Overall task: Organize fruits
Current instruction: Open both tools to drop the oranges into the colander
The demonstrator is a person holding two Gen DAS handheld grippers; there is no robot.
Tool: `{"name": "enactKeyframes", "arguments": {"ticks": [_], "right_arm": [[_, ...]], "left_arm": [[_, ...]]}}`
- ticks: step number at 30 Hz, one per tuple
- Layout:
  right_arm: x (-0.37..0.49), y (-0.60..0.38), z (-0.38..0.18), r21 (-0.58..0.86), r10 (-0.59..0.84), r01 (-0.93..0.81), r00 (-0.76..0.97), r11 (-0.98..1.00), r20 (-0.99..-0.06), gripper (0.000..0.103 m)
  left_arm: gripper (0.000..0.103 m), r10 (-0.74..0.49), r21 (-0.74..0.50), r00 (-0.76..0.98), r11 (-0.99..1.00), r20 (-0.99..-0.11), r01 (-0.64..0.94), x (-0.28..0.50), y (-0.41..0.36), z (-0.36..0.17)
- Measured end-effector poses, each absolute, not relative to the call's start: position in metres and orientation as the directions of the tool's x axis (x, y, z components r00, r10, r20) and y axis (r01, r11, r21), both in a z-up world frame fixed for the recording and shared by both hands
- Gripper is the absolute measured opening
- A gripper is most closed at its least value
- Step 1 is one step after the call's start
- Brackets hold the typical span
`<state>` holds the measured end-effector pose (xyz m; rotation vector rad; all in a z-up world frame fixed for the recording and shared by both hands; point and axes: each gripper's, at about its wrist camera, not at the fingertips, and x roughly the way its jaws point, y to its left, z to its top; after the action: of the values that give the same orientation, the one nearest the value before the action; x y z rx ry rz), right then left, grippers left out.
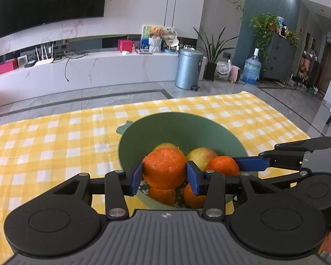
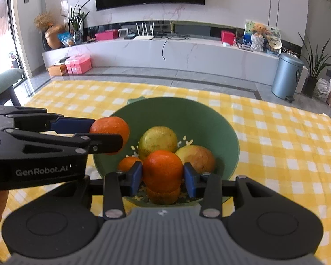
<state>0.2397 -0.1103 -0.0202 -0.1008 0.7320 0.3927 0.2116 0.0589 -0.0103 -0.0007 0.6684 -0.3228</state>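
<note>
A green bowl [image 1: 187,128] stands on the yellow checked tablecloth and holds several oranges and two yellow-green fruits [image 2: 157,142]. My left gripper [image 1: 164,172] is shut on an orange [image 1: 164,167] and holds it over the bowl's near left side. My right gripper [image 2: 162,176] is shut on another orange [image 2: 162,167] over the bowl's near edge. In the right wrist view the left gripper [image 2: 108,134] comes in from the left with its orange [image 2: 110,128]. In the left wrist view the right gripper's fingers [image 1: 251,164] hold an orange [image 1: 222,165] at the right.
The yellow checked tablecloth [image 2: 286,143] spreads around the bowl [image 2: 198,119]. More oranges [image 1: 162,196] lie low in the bowl. Beyond the table are a grey floor, a white TV bench [image 2: 187,53] and a metal bin [image 1: 188,69].
</note>
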Motion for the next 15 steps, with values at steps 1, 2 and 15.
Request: {"name": "enactKeyframes", "arguments": {"ticks": [1,2,15], "right_arm": [[0.241,-0.110,-0.022,0.045,0.312,-0.384,0.671,0.922,-0.673,0.038],[0.242,-0.109,-0.023,0.044,0.310,-0.385,0.666,0.922,-0.678,0.038],[0.250,-0.104,-0.038,0.004,0.278,-0.399,0.632,0.917,-0.724,0.038]], "left_arm": [[0.049,-0.293,-0.105,0.733,0.950,-0.614,0.293,0.213,0.059,-0.012],[0.049,-0.292,-0.103,0.729,0.950,-0.618,0.293,0.214,0.059,-0.013],[0.050,-0.296,-0.095,0.706,0.946,-0.643,0.310,0.213,0.053,-0.021]]}}
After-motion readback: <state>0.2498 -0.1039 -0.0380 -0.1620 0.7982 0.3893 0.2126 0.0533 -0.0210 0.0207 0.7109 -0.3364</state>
